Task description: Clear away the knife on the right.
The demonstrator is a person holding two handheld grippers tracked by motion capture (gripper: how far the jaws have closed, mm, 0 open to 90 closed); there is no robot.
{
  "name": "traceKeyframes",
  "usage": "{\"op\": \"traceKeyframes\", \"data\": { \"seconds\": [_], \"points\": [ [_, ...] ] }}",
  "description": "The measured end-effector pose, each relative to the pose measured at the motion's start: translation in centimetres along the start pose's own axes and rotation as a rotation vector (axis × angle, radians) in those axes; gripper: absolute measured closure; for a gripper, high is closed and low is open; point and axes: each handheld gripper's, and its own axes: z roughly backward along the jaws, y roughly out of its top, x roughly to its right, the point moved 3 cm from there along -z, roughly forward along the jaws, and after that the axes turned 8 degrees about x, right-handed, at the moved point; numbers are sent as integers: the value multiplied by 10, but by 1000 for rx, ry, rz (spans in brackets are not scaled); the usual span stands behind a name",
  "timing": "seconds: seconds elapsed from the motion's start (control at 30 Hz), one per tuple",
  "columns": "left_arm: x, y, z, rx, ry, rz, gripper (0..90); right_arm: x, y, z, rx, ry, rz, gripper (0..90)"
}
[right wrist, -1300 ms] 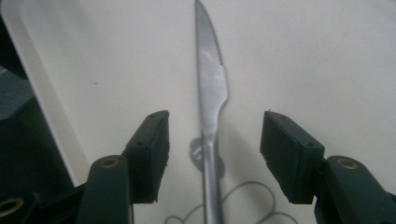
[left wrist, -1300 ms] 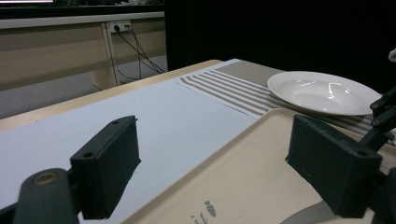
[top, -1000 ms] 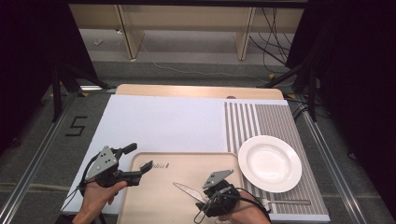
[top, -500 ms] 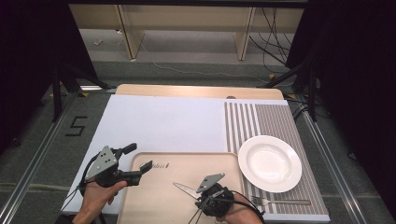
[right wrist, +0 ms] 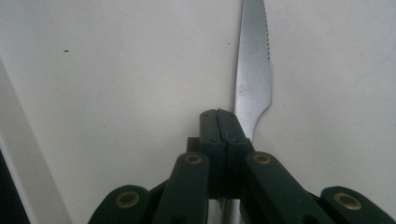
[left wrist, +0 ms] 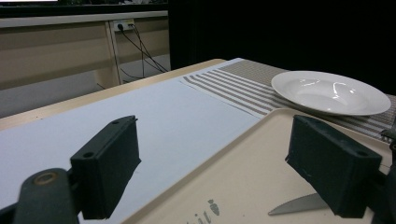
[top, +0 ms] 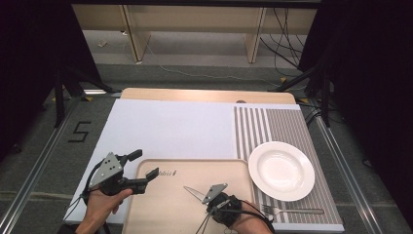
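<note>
Knife (right wrist: 252, 79) of serrated steel is being pinched by the right claw (top: 214, 192) over the beige tray's (top: 160, 204) middle; placement remains, and the left claw (top: 139, 168) is hovering spread.

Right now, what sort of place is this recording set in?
Probably a lab data-collection rig staged as a table setting: a tray, white plate and fork lie on a mat-covered table, a taped "5" marks the floor, dark curtains flank it, and cables trail behind.
</note>
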Motion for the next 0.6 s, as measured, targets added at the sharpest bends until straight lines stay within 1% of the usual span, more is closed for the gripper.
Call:
{"op": "traceKeyframes", "data": {
  "seconds": [0.07, 0.1, 0.13, 0.17, 0.3, 0.33, 0.37, 0.4, 0.43, 0.47, 0.5, 0.53, 0.57, 0.6],
  "points": [
    [0, 0, 0, -1, -1, -2, 160, 4, -1, 1, -4, -10, -1, 900],
    [0, 0, 0, -1, -1, -2, 160, 6, -2, 2, -5, -18, -8, 900],
    [0, 0, 0, -1, -1, -2, 160, 12, -4, 3, -7, -38, -21, 900],
    [0, 0, 0, -1, 0, 1, 160, 12, -4, 3, -7, -38, -21, 900],
    [0, 0, 0, -2, 0, 1, 160, 21, -10, 7, -16, -56, -57, 900],
    [0, 0, 0, -2, -1, 0, 160, 25, -11, 8, -15, -67, -57, 900],
    [0, 0, 0, -3, -1, 1, 160, 27, -12, 9, -16, -75, -67, 900],
    [0, 0, 0, -2, 0, 2, 160, 32, -14, 10, -16, -85, -79, 900],
    [0, 0, 0, -2, 0, 2, 160, 32, -14, 10, -16, -85, -79, 900],
    [0, 0, 0, -2, -1, 3, 161, 37, -16, 12, -17, -99, -86, 900],
    [0, 0, 0, -3, -1, 3, 161, 37, -16, 12, -17, -99, -86, 900],
    [0, 0, 0, -4, -2, 3, 160, 38, -17, 14, -24, -103, -103, 900],
    [0, 0, 0, -5, -2, 4, 161, 41, -18, 14, -23, -116, -95, 900],
    [0, -1, -1, 2, -8, 6, 160, 42, -19, 15, -33, -134, -100, 900]
  ]
}}
